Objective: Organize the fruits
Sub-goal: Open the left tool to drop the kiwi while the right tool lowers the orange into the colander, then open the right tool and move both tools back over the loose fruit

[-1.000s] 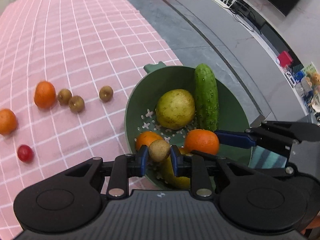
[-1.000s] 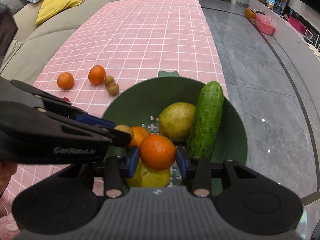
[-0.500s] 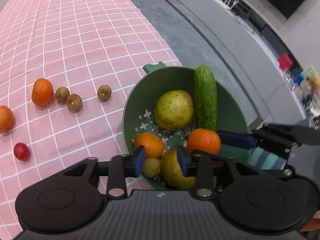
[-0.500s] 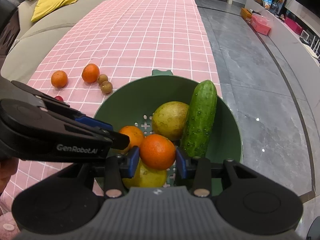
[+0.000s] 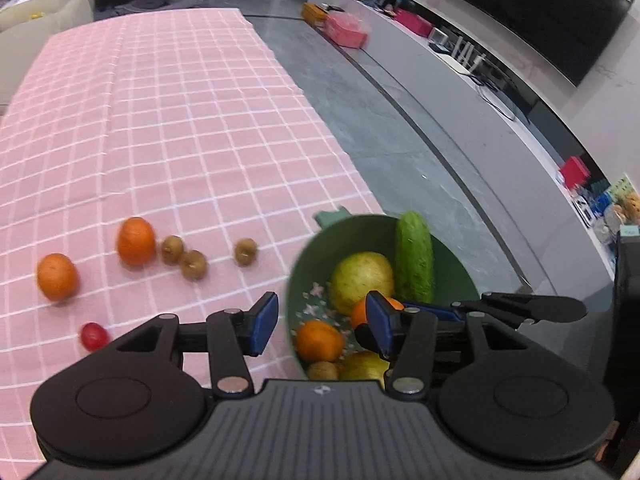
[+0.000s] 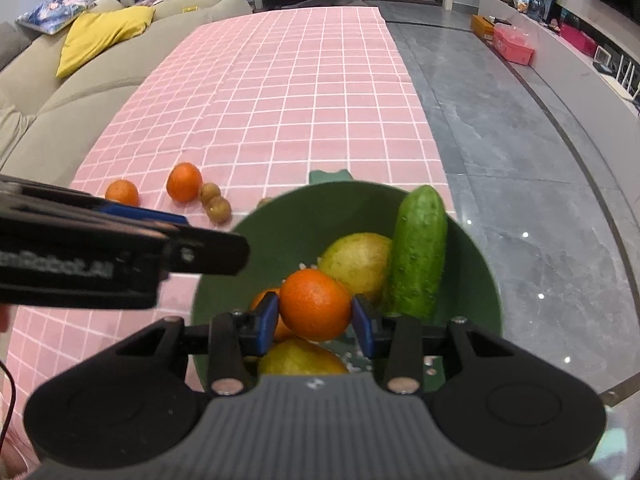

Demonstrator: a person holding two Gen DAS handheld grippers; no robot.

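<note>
A green colander bowl [image 5: 294, 280] [image 6: 304, 216] at the cloth's edge holds a cucumber [image 5: 414, 260], a yellow-green pear [image 5: 362, 280], an orange [image 5: 320, 340], a yellow fruit [image 5: 364, 366] and a small brown fruit [image 5: 322, 370]. My left gripper [image 5: 320, 320] hangs above the bowl's near left rim, its jaws opening with nothing between them. My right gripper [image 6: 315, 314] is shut on another orange [image 6: 316, 304] held over the bowl. On the pink cloth lie two oranges [image 5: 136, 241] [image 5: 57, 276], three small brown fruits [image 5: 194, 264] and a red tomato [image 5: 94, 335].
The pink checked cloth [image 5: 180, 120] stretches far ahead and to the left. Grey floor [image 6: 520, 160] drops off right of the bowl. A beige sofa with a yellow cushion [image 6: 100, 32] runs along the left. A low TV bench [image 5: 460, 64] lines the right wall.
My left gripper opened and let the small brown fruit drop into the bowl, then rose and tipped up. The right gripper stayed put, holding its orange.
</note>
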